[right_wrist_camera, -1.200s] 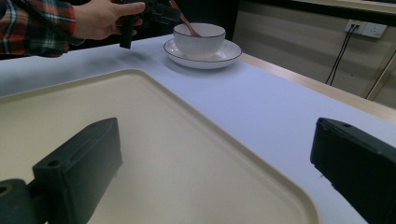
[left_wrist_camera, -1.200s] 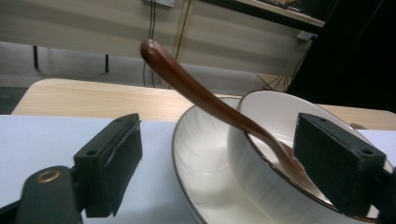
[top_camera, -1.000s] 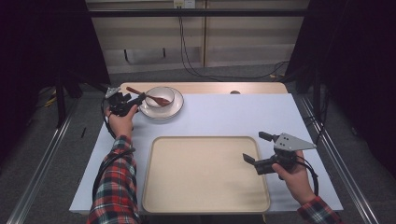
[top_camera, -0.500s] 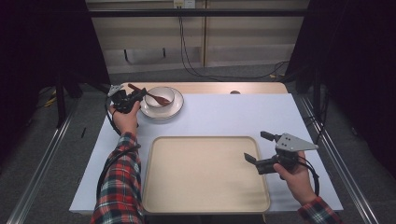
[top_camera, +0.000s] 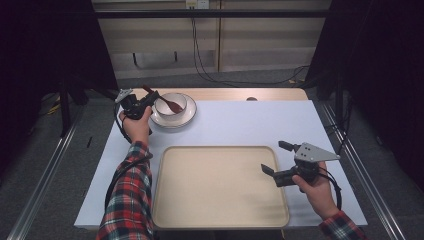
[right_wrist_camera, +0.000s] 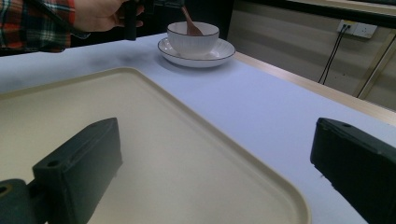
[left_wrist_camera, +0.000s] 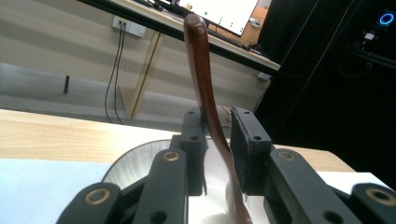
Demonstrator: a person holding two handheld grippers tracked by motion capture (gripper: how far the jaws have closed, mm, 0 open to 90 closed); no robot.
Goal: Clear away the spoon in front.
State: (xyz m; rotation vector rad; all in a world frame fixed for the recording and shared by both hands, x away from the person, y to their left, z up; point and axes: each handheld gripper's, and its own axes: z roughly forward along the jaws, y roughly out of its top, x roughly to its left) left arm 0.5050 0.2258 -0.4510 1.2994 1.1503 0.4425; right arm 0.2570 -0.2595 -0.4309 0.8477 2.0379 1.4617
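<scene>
Nearest edge, right side: the right gripper (top_camera: 276,159) is hovering over the right rim of the tray (top_camera: 220,220), its jaws standing wide apart and holding nothing.
Right hand pose: the person's right hand (top_camera: 314,187) is gripping the tool from behind, forearm coming in from the bottom right, jaws pointing left across the tray.
Likely reason for that pose: judged to be waiting at the tray, ready to steady it or receive an item.
Tray: lying empty on the white table cover (top_camera: 260,122), square to the near edge, placed centrally so both hands are reaching it easily.
Left arm pose: the plaid sleeve (top_camera: 127,200) is extending forward along the tray's left side, the left hand (top_camera: 136,125) wrapped around the tool.
Left gripper: the left gripper (top_camera: 146,101) is sitting just beside the dish set, its jaws closing around the handle of the wooden spoon (left_wrist_camera: 205,100); one pad is touching the handle, the other showing a slight gap.
Spoon: resting with its head in the bowl (top_camera: 171,104), handle leaning out toward the left gripper, which is making the handle the natural grasp point.
Far left, bowl and plate: the bowl is standing upright on the plate (top_camera: 187,116), well apart from the tray.
</scene>
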